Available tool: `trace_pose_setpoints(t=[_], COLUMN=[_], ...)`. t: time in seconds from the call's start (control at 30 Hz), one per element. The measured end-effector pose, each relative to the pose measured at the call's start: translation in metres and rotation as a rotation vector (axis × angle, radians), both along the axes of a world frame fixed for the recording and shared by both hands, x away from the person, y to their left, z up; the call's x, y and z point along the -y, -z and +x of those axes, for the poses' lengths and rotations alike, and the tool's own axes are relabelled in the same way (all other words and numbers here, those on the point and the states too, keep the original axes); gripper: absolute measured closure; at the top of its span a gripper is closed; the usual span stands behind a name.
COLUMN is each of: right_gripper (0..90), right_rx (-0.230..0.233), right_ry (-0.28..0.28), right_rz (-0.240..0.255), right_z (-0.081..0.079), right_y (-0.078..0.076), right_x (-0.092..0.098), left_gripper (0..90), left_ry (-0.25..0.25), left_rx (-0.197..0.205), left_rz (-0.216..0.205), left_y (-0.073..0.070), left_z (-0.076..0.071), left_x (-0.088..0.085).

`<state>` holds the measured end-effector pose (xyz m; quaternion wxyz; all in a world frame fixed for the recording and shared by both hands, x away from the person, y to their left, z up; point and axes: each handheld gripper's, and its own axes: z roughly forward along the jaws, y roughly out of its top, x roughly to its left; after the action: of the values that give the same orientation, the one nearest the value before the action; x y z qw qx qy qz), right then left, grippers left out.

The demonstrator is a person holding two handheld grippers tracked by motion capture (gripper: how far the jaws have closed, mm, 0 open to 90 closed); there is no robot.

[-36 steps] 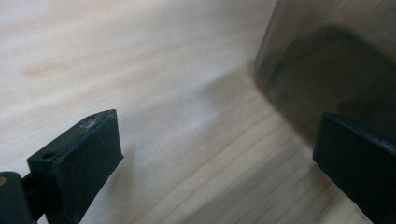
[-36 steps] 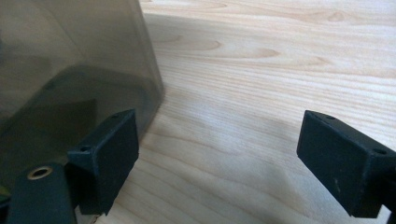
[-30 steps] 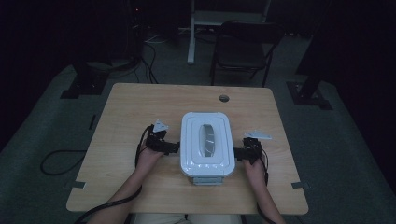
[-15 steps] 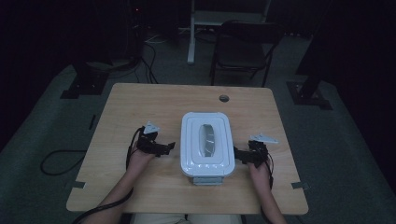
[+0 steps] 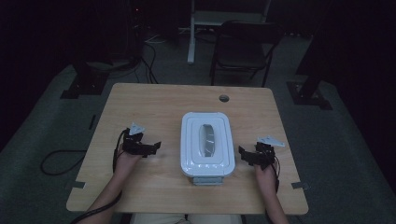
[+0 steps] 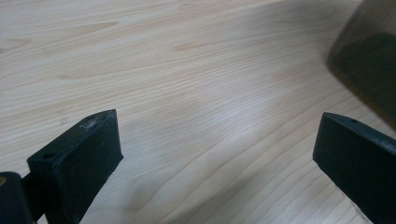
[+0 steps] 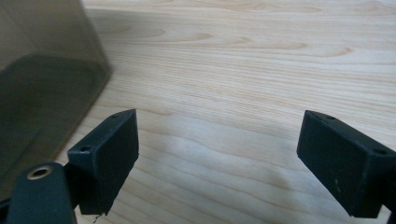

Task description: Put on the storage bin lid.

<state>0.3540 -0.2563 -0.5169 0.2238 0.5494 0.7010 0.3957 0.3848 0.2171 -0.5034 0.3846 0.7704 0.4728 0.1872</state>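
A pale wooden bench (image 5: 154, 107) with flowing grain and rounded corners is carrying everything here. Sitting near its middle, toward the person's edge, is a rounded rectangular white plastic box (image 5: 206, 143), its smooth lid bearing an oval recess; its side wall is looking smoky and translucent in the gripper views. The left gripper (image 5: 154, 147) is resting well apart from the box, its blocky matte black jaws spread wide over bare wood. The right gripper (image 5: 244, 155) is lying just beside the box, jaws likewise spread, pinching nothing.
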Motion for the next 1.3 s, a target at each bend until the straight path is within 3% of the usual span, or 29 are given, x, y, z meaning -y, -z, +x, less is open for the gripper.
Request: trace_pose_setpoints(t=[0.6,1.0,1.3], right_gripper=[12.6,12.5,12.2], right_rx=[-0.008,-0.007,-0.02], right_ry=[0.093,0.127,0.148], right_rz=[-0.015,-0.001,-0.007], right_z=[-0.015,-0.028,-0.041], right_y=[-0.001,0.001,0.003], right_x=[0.028,0.041,0.05], left_gripper=[1.9,1.9,1.9], left_ry=[-0.131,-0.209,-0.287], left_rx=[-0.026,-0.045,-0.054], left_rz=[-0.009,-0.013,0.028], left_y=[0.006,0.008,0.006], left_z=[-0.021,-0.039,-0.053], left_x=[-0.057,-0.081,-0.092])
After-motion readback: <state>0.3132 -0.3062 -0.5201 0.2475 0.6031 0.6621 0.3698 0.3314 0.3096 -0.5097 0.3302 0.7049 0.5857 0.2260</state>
